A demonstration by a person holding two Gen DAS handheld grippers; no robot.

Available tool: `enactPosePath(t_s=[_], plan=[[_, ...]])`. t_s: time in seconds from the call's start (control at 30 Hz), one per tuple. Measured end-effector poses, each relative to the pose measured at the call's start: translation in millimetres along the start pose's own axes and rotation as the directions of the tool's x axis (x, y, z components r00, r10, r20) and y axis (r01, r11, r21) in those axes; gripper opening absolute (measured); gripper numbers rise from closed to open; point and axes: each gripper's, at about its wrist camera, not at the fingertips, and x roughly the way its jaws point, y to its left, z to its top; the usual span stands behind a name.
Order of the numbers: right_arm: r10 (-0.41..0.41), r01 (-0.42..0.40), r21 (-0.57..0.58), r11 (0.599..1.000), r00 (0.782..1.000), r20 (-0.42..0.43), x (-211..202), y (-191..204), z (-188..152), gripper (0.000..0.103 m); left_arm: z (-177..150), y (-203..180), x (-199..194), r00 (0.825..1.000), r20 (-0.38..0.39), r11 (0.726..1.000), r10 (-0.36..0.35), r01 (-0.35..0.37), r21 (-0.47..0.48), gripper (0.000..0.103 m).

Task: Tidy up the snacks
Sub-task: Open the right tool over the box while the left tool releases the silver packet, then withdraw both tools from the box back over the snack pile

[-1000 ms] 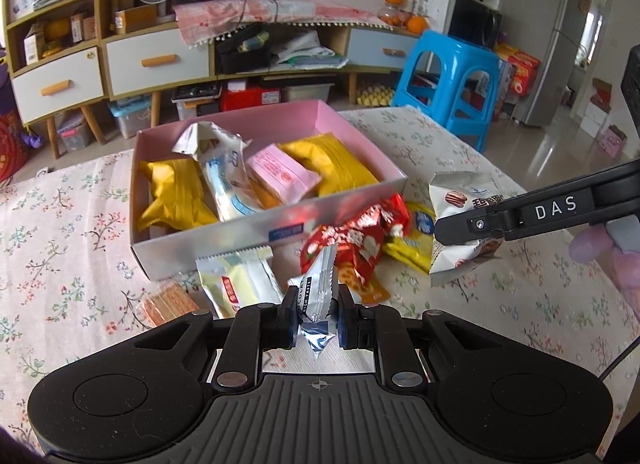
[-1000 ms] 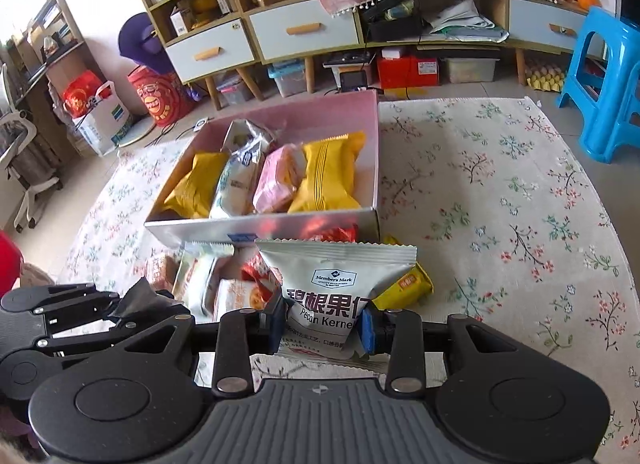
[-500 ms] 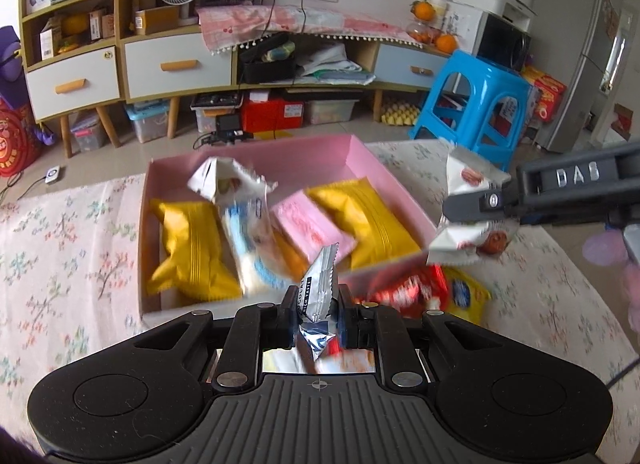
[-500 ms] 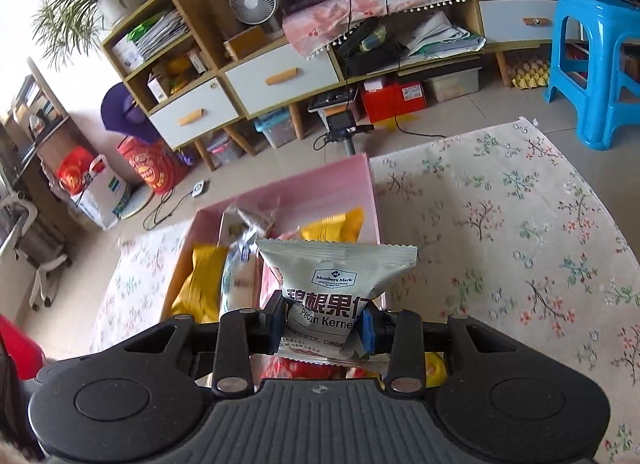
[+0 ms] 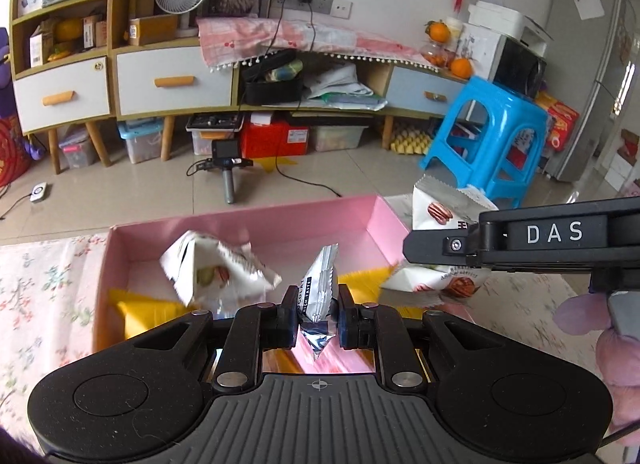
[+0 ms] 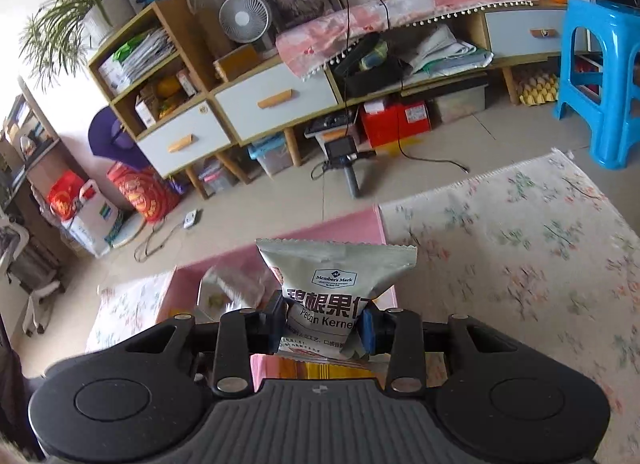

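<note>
Spreading under both views, a floral cloth (image 6: 520,248) covers the surface, and on it sits the pink box (image 5: 280,224), open-topped, with its far wall toward the tiled floor. Inside the box lie yellow packets (image 5: 140,308), mostly hidden behind the tool bodies, and a crumpled white snack bag (image 5: 216,272) that is blurred in both views. Over the box's right wall, in the left wrist view, the right gripper (image 5: 424,252) reaches in from the right edge, its side marked with white letters, with a gloved hand (image 5: 592,320) behind it; its fingers (image 6: 272,320) are drawn in tight on the pecan kernel bag (image 6: 332,288), which stands upright between the pads with its serrated top edge uppermost. In the right wrist view that bag sits above the box's near right corner. Smaller still, the left gripper (image 5: 316,312) has its fingers (image 5: 288,316) nearly together, pinching a slim silver chocolate packet (image 5: 318,284) near its lower end, the packet leaning upward and slightly right above the box interior.
</note>
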Motion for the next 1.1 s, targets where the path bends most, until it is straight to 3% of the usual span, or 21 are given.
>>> enactPosePath(t_s=[0.27, 0.4, 0.5, 0.57, 0.83, 1.1], plan=[[0.009, -0.009, 0.025, 1.0, 1.0, -0.004, 31.3, -5.3, 10.2, 0.026, 7.5, 8.6, 30.5, 1.0, 0.003, 1.0, 0.013, -0.013, -0.018, 0.015], [0.011, -0.012, 0.037, 0.999, 1.0, 0.011, 34.7, -7.2, 13.5, 0.032, 8.6, 13.9, 38.7, 1.0, 0.016, 0.999, 0.026, -0.025, -0.043, 0.017], [0.024, -0.025, 0.051, 0.998, 0.999, 0.027, 32.0, -9.8, 17.2, 0.045, 8.4, 16.2, 40.1, 0.999, 0.028, 0.998, 0.021, -0.019, -0.064, 0.019], [0.024, -0.025, 0.051, 0.998, 0.999, 0.032, 29.4, -10.2, 18.9, 0.046, 8.9, 16.1, 41.3, 1.0, 0.023, 0.998, 0.016, -0.015, -0.065, 0.02], [0.003, -0.006, 0.065, 0.998, 0.999, 0.034, 17.5, -13.9, 18.2, 0.06, 6.5, 5.9, 26.4, 0.999, 0.033, 1.0, -0.003, 0.004, -0.023, 0.053], [-0.022, 0.019, 0.061, 0.998, 0.999, 0.041, -10.9, -15.3, 12.8, 0.072, -0.4, -7.4, -7.0, 1.0, 0.023, 1.0, -0.005, 0.005, 0.007, 0.074]])
